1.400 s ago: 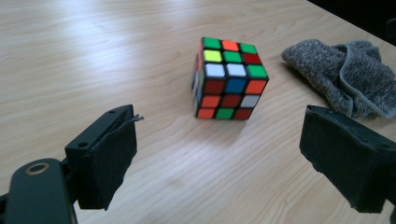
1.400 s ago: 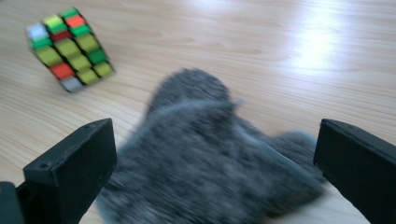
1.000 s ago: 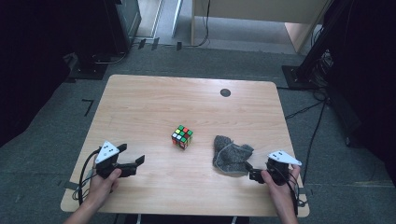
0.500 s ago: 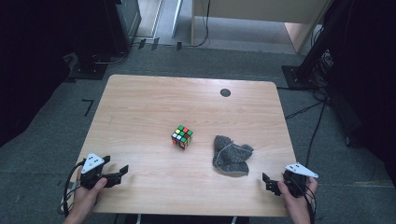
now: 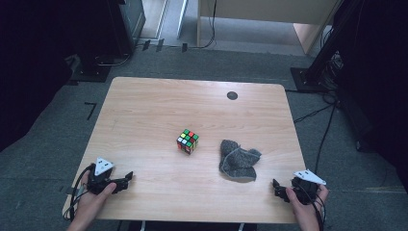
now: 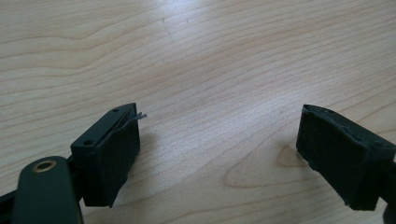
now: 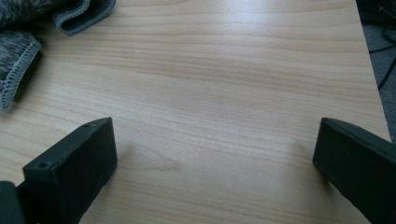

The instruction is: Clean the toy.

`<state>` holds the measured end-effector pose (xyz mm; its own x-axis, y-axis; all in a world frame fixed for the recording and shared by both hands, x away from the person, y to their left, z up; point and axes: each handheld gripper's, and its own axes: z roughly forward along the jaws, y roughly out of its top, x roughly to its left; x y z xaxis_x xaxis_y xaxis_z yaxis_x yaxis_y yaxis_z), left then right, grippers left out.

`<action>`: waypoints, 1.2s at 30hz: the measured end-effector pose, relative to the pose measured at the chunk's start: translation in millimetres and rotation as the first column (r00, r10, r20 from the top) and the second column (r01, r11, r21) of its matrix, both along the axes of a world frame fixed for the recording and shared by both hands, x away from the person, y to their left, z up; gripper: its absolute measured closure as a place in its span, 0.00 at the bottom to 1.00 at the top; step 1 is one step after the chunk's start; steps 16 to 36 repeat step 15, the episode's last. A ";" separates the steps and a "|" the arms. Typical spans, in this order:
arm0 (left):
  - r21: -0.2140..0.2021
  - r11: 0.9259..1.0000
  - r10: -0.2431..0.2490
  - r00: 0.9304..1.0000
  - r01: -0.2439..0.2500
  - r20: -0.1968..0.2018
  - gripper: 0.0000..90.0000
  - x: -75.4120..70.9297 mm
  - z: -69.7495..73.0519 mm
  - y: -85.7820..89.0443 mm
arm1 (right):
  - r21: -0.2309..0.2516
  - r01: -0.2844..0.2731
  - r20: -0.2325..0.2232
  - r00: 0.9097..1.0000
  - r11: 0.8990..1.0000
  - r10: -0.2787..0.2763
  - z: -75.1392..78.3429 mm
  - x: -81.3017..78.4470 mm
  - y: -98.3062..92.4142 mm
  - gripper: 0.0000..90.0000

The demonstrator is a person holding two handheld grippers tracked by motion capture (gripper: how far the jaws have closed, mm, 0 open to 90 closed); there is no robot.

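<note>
A scrambled colour cube [image 5: 188, 141] sits near the middle of the wooden table [image 5: 192, 101]. A crumpled grey knitted cloth [image 5: 238, 160] lies to its right, and its hemmed edge [image 7: 28, 28] fills the top left corner of the right gripper view. My left gripper [image 5: 127, 178] rests low at the near left corner, jaws open over bare wood [image 6: 217, 121]. My right gripper [image 5: 276, 188] is at the near right corner, just short of the cloth. It is open too, with only tabletop between its jaws [image 7: 214, 126].
A small black disc [image 5: 232, 95] is set into the table near its far right edge. The table's right edge [image 7: 373, 84] runs close beside my right gripper, with grey floor and cables beyond. Dark stands and a wooden cabinet [image 5: 269, 19] are behind the table.
Both hands have drawn back toward the near edge and outward, and dropped lower. The right gripper has moved away from the cloth. The cube and cloth have stayed put.
</note>
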<state>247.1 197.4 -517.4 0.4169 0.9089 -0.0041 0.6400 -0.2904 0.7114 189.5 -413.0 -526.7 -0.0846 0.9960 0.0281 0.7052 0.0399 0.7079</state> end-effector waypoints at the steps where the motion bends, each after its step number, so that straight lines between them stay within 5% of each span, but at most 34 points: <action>1: 0.007 1.000 -0.001 1.000 0.001 0.001 0.15 0.1 -0.1 -0.7 | 0.000 0.000 0.000 1.000 1.000 0.000 0.0 0.0 0.0 0.00; 36: 0.016 1.000 -0.003 1.000 0.003 0.001 0.15 0.7 -0.2 -1.8 | 0.000 -0.006 0.000 1.000 1.000 0.006 0.0 0.3 0.3 0.00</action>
